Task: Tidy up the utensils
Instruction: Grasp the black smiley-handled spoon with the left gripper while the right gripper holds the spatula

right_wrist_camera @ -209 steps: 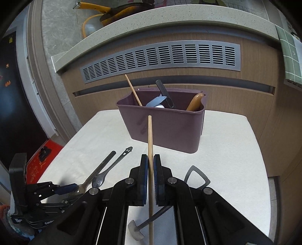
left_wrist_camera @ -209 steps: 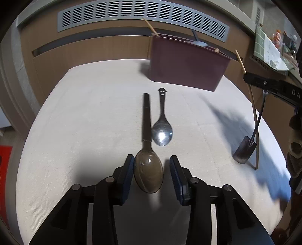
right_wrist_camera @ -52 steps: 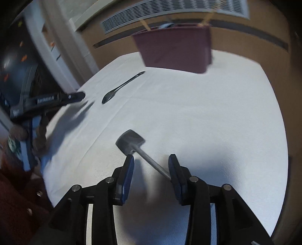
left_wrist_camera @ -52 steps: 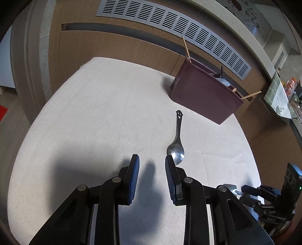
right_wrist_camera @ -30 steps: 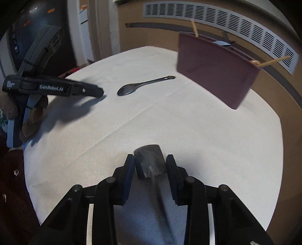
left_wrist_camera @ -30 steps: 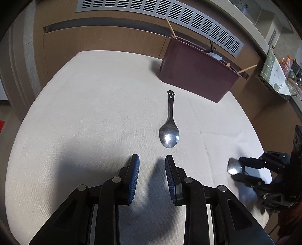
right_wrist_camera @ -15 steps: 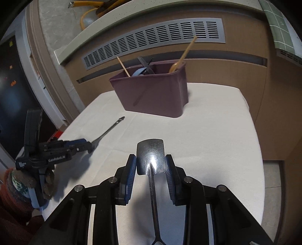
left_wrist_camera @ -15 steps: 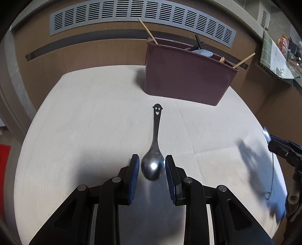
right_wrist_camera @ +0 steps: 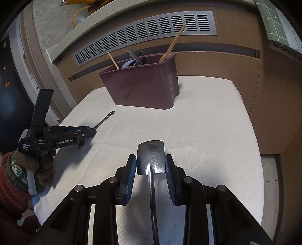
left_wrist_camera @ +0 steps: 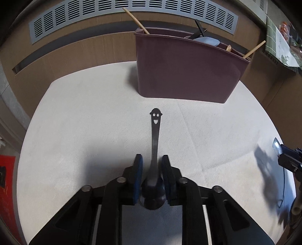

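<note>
A metal spoon (left_wrist_camera: 156, 132) with a smiley-face handle end lies on the white table. Its bowl sits between the fingers of my left gripper (left_wrist_camera: 151, 162), which stand close on either side of it; the spoon still rests on the cloth. My right gripper (right_wrist_camera: 150, 162) is shut on the blade of a small metal spatula (right_wrist_camera: 151, 158) and holds it above the table. The maroon utensil bin (left_wrist_camera: 186, 69) stands at the far side, also in the right wrist view (right_wrist_camera: 145, 88). The left gripper (right_wrist_camera: 85, 132) shows at the left of the right wrist view.
The bin holds wooden sticks (right_wrist_camera: 170, 45), a dark utensil and a pale blue one (left_wrist_camera: 206, 40). The white tablecloth (right_wrist_camera: 207, 132) ends at edges left, right and near. A wooden cabinet with a vent grille (left_wrist_camera: 120, 13) stands behind.
My left gripper has moved forward so the spoon's bowl now sits deep between its fingers. My right gripper still holds the spatula, a little nearer to the bin.
</note>
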{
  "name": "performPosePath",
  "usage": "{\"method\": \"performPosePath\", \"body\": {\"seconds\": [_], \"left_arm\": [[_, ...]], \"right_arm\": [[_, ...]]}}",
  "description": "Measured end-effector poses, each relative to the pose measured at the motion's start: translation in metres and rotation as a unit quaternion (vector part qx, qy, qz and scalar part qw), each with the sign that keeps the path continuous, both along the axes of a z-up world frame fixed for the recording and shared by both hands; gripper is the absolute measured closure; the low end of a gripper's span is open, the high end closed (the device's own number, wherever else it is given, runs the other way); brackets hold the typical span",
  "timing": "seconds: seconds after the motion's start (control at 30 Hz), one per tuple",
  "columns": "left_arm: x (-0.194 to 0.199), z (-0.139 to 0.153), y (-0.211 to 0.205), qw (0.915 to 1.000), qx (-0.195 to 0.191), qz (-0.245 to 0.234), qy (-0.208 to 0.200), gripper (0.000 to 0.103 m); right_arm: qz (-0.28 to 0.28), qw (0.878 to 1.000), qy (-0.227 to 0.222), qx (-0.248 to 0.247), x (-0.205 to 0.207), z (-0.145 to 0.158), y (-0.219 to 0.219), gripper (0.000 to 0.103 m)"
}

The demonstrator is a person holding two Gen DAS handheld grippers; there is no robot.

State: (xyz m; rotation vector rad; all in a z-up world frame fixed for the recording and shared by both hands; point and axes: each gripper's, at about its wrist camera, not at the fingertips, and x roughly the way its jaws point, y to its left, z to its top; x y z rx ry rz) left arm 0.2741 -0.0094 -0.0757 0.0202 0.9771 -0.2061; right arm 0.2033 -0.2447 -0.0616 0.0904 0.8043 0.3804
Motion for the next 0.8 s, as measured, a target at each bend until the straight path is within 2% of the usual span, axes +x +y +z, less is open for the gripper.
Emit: {"method": "performPosePath", "body": {"seconds": [0.13,0.4,0.6,0.73,0.8], "left_arm": [[-0.014,0.001,0.010,0.9998,-0.015,0.007,0.014,0.087],[-0.055,0.003,0.013,0.9990,-0.006,-0.022,0.037,0.087],[-0.045,0.001,0.003,0.9986,0.010,-0.035,0.037,0.087],[-0.032,0.000,0.001,0.9980,0.002,-0.051,0.036,0.088],[-0.027,0.000,0.002,0.9979,-0.002,-0.052,0.038,0.092]], "right_arm": [[0.000,1.000,-0.001,-0.003,-0.001,-0.001,0.002,0.075],[0.004,1.000,-0.005,-0.007,-0.001,0.001,0.003,0.075],[0.008,1.000,-0.010,-0.010,-0.002,0.001,0.007,0.075],[0.007,1.000,-0.018,-0.017,-0.005,0.002,0.007,0.075],[0.003,1.000,-0.018,-0.015,-0.004,0.003,0.006,0.075]]}}
